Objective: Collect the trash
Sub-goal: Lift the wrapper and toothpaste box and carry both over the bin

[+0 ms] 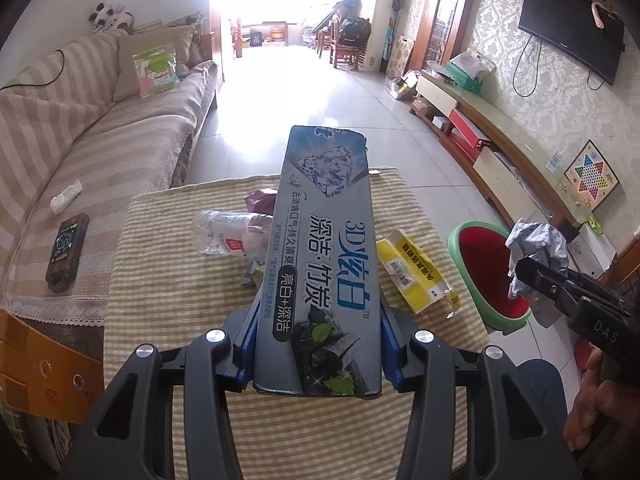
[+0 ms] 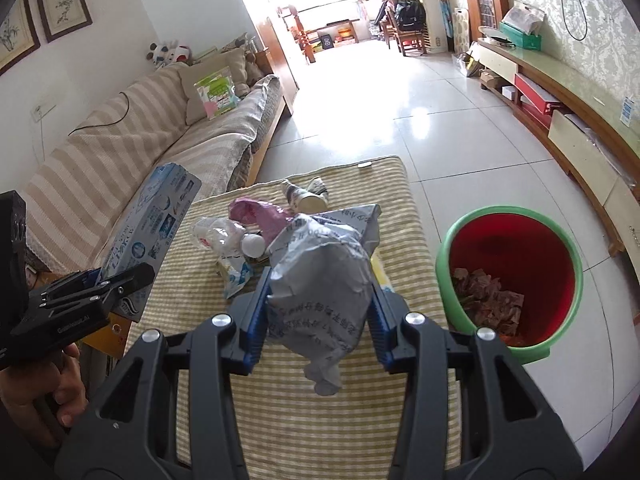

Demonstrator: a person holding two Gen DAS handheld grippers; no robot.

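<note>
My left gripper [image 1: 316, 340] is shut on a long dark toothpaste box [image 1: 326, 240], held above the striped table [image 1: 180, 304]; from the right wrist view that box [image 2: 152, 232] shows at the left, in the left gripper [image 2: 120, 284]. My right gripper [image 2: 318, 316] is shut on a crumpled grey plastic mailer bag [image 2: 320, 272]; this bag [image 1: 536, 256] also appears at the right of the left wrist view, above the bin. On the floor right of the table stands a red bin with a green rim [image 2: 516, 264], with some waste in it.
On the table lie a crushed clear bottle [image 1: 228, 234], a yellow carton [image 1: 416, 270], a pink wrapper [image 2: 260, 216], a small blue-white packet [image 2: 236, 276] and a paper cup [image 2: 308, 196]. A striped sofa [image 1: 80, 152] lies left, a TV cabinet [image 2: 560, 120] right.
</note>
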